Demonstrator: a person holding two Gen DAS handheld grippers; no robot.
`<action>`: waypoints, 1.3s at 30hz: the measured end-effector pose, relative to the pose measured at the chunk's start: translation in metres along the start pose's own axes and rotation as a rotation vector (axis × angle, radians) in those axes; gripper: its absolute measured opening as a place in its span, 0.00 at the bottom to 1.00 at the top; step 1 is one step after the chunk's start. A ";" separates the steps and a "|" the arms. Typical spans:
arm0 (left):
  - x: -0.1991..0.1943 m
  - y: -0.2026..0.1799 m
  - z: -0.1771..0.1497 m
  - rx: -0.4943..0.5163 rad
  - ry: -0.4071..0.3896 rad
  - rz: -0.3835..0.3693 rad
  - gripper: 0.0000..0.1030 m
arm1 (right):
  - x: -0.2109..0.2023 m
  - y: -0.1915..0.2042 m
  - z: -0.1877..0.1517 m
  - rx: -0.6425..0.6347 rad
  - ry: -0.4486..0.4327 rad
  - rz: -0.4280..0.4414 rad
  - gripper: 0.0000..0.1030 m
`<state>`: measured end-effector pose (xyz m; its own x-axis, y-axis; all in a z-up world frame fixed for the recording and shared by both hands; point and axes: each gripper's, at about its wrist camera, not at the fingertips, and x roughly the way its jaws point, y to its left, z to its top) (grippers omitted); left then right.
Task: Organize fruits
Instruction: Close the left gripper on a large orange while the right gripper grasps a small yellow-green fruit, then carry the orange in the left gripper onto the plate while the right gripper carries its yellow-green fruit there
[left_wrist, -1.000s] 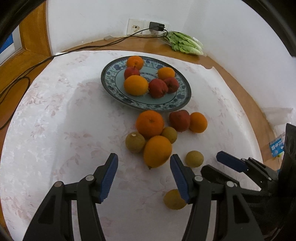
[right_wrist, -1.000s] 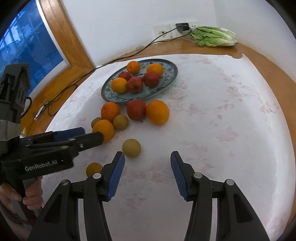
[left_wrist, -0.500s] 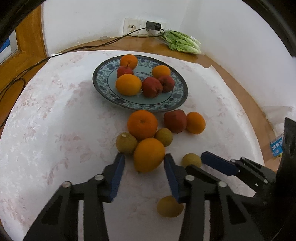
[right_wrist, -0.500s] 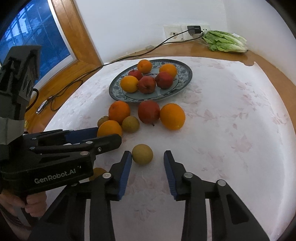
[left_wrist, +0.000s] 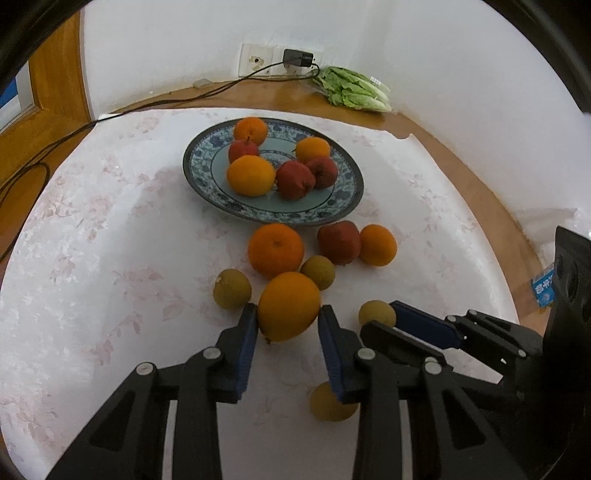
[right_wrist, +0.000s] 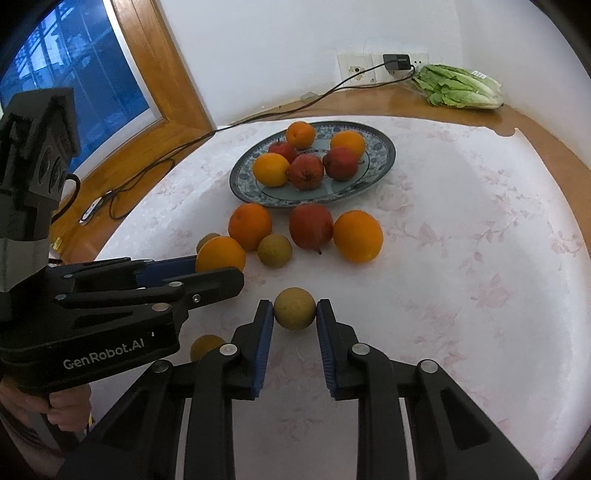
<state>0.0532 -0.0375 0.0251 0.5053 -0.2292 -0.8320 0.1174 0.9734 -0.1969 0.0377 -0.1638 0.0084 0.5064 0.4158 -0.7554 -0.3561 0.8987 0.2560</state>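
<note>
A blue patterned plate (left_wrist: 343, 206) holds several oranges and red apples; it also shows in the right wrist view (right_wrist: 384, 155). More fruit lies loose on the white cloth in front of it. My left gripper (left_wrist: 288, 317) is shut on a large orange (left_wrist: 288, 306) resting on the cloth. My right gripper (right_wrist: 294, 314) is shut on a small yellow-green fruit (right_wrist: 294, 308) on the cloth. The right gripper shows in the left wrist view (left_wrist: 384, 321), the left gripper in the right wrist view (right_wrist: 207, 273).
Loose on the cloth: an orange (left_wrist: 275, 250), a red apple (left_wrist: 338, 242), another orange (left_wrist: 377, 244), small yellow-green fruits (left_wrist: 232, 293) (left_wrist: 317, 271) (left_wrist: 328, 404). Lettuce (left_wrist: 354, 92) and a plugged-in cable (left_wrist: 207, 96) lie at the wooden back edge.
Both grippers moved forward and closed: the left one onto the large orange, the right one onto the small yellow-green fruit.
</note>
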 end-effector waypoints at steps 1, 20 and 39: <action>-0.002 0.000 0.001 0.001 -0.004 0.000 0.34 | -0.001 0.000 0.001 0.000 -0.005 0.000 0.24; -0.016 0.006 0.037 0.010 -0.082 0.034 0.34 | -0.020 -0.007 0.041 -0.015 -0.068 -0.014 0.24; 0.028 0.015 0.066 0.016 -0.034 0.058 0.34 | 0.022 -0.017 0.080 -0.013 -0.055 -0.052 0.24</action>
<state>0.1251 -0.0287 0.0329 0.5401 -0.1726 -0.8237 0.1007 0.9850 -0.1404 0.1172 -0.1586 0.0354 0.5665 0.3756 -0.7335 -0.3378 0.9177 0.2090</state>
